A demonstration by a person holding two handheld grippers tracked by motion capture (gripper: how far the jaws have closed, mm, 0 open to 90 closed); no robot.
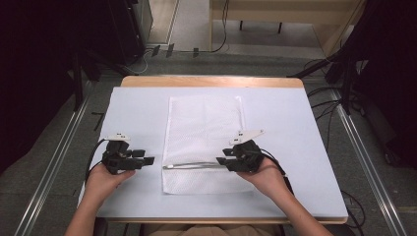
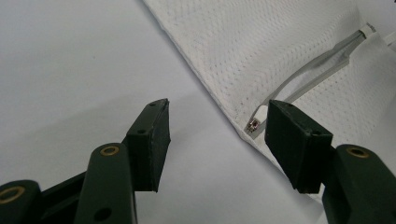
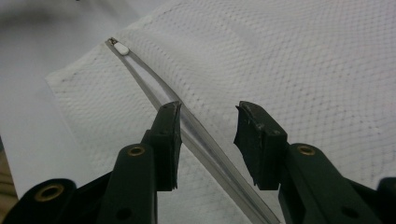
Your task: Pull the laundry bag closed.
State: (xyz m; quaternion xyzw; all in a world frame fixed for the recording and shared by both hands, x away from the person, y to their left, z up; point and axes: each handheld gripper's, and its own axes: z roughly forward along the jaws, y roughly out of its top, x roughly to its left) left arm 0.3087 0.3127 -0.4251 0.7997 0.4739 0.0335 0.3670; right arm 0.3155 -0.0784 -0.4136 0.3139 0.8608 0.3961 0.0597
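Left gripper sits over bare white tablecloth, just left of the mesh bag, jaws wide apart and holding nothing. Left gripper view: the bag's edge runs diagonally between the jaws, and the small metal end of the zipper sits right beside the right-hand jaw.

Right gripper is over the bag's near right part, pointing left, jaws also spread wide with nothing held. Right gripper view: the zipper passes under the left-hand jaw and runs away to a white pull tab near the bag's far corner.

Bag lies flat in the middle of the cloth-covered table, long side running away from the person. Zipper crosses its near end side to side, slightly gaping. Each gripper held in one hand, forearms entering from the bottom.
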